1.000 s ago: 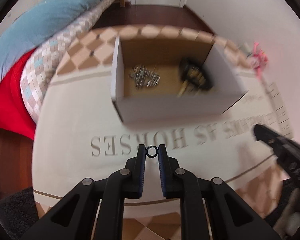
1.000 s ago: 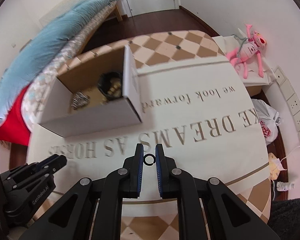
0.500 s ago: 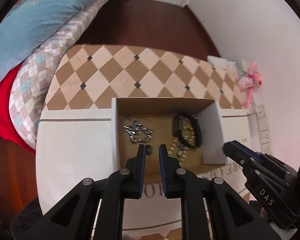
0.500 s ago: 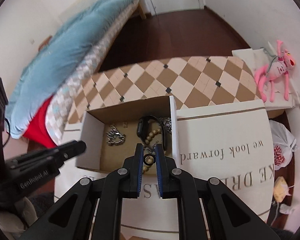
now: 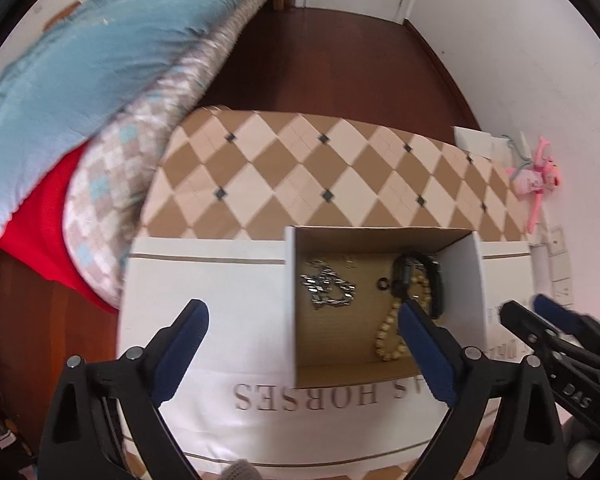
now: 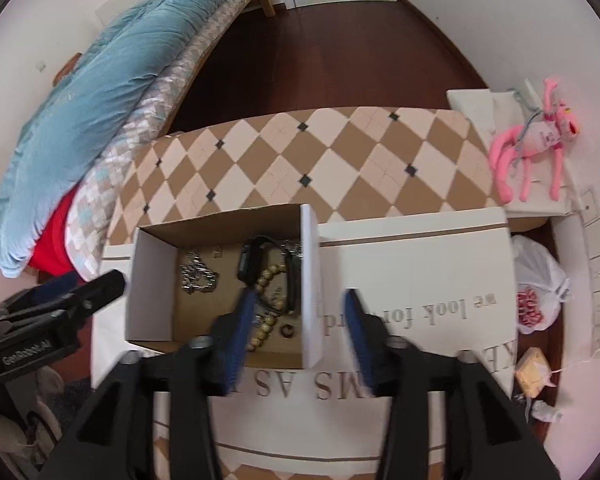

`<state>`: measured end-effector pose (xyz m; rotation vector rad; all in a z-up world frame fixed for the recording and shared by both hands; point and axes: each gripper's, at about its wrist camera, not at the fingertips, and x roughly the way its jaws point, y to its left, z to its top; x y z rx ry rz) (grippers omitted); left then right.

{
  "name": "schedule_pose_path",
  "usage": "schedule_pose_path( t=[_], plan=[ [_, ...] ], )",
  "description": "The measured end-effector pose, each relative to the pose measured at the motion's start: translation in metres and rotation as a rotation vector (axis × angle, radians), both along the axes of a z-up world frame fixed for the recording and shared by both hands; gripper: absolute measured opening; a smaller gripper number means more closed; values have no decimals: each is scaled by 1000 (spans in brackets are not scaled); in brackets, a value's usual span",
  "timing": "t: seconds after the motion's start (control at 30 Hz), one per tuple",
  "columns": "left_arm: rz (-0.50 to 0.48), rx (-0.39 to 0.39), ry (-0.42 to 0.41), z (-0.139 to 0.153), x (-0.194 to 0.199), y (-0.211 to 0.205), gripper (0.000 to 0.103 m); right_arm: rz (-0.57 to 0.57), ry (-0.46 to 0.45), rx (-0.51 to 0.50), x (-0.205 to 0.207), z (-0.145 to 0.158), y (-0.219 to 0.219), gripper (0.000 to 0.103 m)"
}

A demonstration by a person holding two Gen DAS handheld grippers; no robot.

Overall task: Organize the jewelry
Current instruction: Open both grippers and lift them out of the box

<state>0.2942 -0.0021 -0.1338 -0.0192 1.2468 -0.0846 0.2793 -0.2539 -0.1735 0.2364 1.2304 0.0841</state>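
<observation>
- The left gripper (image 5: 300, 328) hangs above the cardboard box (image 5: 290, 300) with its jaws opening wide and nothing between them; a small black ring (image 5: 383, 283) lies loose on the box floor, near the middle.
- The right gripper (image 6: 300, 318) has its jaws opening too, astride the box's right wall, gripping nothing; a small dark ring (image 6: 287, 331) lies on the floor by the near right corner.
- A silver chain (image 5: 327, 289) sits toward the box's left wall; a black watch (image 5: 420, 280) and a wooden bead bracelet (image 5: 390, 334) lie toward the right wall.
- The rings look light, stiff and smooth, likely to slip or roll; pinching across the band from above seems safest; the chain is limp and should be taken at a bunched part.
- The box stands at the far edge of a printed cloth (image 5: 220, 280) on the table.
</observation>
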Motion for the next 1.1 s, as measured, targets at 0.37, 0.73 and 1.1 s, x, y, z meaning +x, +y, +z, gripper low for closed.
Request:
schedule_pose_path(
  t=[0.37, 0.73, 1.1],
  plan=[
    [9, 103, -49, -12, -30, 4, 102, 24, 13, -168, -23, -14, 13, 101],
    [16, 76, -109, 25, -62, -1, 102, 3, -52, -181, -50, 20, 13, 103],
    [11, 22, -263, 106, -121, 5, 102, -17, -216, -174, -111, 108, 11, 103]
  ],
)
